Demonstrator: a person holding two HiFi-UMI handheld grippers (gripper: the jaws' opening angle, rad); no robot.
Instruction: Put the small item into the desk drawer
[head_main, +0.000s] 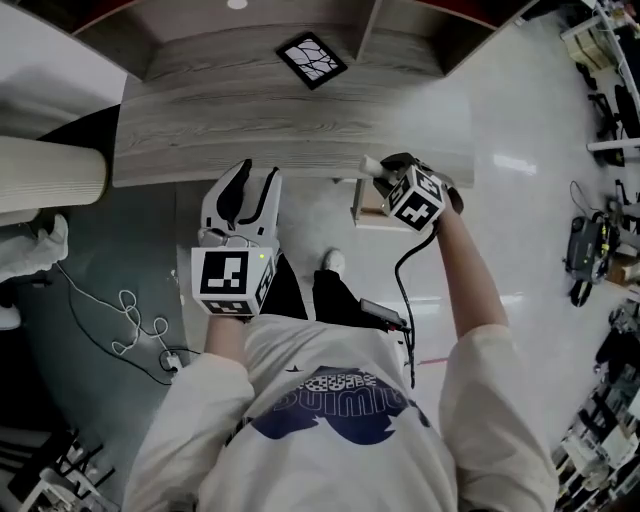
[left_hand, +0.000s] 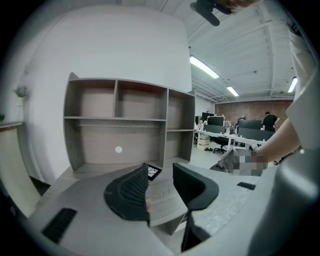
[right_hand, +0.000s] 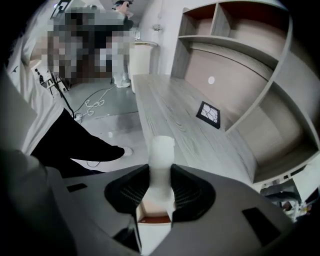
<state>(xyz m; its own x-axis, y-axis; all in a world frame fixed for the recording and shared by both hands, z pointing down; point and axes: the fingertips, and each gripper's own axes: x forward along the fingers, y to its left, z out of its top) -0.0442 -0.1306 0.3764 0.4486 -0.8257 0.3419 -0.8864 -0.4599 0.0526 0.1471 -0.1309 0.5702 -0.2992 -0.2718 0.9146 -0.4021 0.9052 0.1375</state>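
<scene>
Small white item (right_hand: 161, 160), clamped in the right gripper's (right_hand: 160, 174) fingers above the open drawer (right_hand: 152, 214), could strike its rim if released off-centre; left gripper's (left_hand: 161, 182) fingers gape empty.

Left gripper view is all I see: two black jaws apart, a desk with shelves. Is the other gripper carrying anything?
Observer: Yes, the right gripper is shut on a small white cylinder.
Operator: Where is it?
Observer: By the desk's front edge, right of the left gripper, in the head view.
Operator: That dark square behind my jaw?
Observer: Seen whole from above: a black-framed tile with white cracked lines, askew on the desk.
</scene>
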